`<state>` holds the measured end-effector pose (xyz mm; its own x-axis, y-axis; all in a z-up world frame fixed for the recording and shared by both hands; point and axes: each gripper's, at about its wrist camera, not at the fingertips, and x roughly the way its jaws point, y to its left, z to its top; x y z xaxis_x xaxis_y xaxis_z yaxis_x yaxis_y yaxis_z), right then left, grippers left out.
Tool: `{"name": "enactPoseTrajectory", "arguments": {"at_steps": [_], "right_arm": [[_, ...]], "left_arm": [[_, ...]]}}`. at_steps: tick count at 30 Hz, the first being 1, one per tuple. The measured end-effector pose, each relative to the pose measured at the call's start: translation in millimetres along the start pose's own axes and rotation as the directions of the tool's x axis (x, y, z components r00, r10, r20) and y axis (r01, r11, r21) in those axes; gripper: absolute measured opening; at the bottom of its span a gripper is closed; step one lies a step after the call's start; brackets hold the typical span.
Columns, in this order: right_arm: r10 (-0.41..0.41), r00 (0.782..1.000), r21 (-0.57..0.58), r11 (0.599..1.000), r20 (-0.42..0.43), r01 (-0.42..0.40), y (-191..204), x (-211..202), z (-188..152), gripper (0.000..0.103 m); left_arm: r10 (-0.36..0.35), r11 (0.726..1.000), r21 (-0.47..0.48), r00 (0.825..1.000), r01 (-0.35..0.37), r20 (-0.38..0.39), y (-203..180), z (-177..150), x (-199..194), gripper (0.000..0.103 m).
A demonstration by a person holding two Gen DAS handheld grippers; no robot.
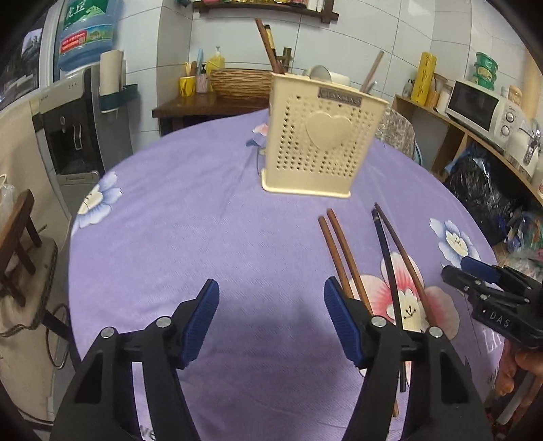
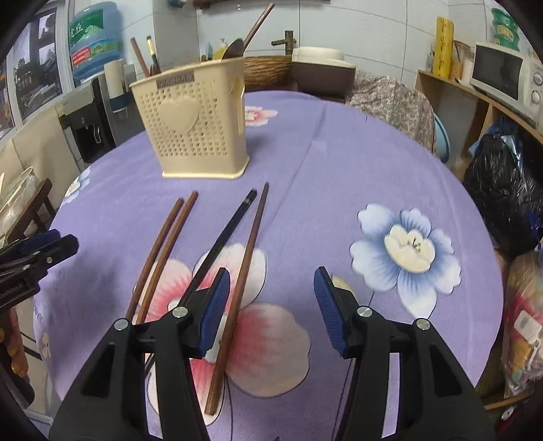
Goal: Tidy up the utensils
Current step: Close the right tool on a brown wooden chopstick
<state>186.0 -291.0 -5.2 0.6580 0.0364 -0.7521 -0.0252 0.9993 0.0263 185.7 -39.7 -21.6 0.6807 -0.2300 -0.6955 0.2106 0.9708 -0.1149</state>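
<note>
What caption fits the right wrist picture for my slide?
Open right gripper above four chopsticks on the purple flowered tablecloth, cream utensil holder behind.

We see white tiled walls (image 1: 390, 30), a water dispenser (image 1: 73, 129) at left, and a microwave (image 1: 482, 107) on wooden shelving (image 1: 451, 132) at right.

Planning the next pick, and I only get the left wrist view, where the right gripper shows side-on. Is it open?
Observer: Yes, the right gripper is open, with nothing gripped.
Operator: What lines up with it?
Observer: The lone reddish-brown wooden chopstick runs just inside its left finger; the black chopstick passes behind that finger.
Operator: Anything in the holder besides sticks?
Observer: A dark spoon bowl stands in the cream perforated plastic utensil holder.
</note>
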Motion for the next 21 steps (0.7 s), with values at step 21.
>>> {"name": "enactPoseTrajectory", "arguments": {"at_steps": [21], "right_arm": [[-0.049, 0.996, 0.009, 0.999, -0.076, 0.049, 18, 24, -17, 0.016]], "left_arm": [[-0.067, 0.996, 0.057, 0.992, 0.073, -0.103, -46, -25, 24, 0.055]]}}
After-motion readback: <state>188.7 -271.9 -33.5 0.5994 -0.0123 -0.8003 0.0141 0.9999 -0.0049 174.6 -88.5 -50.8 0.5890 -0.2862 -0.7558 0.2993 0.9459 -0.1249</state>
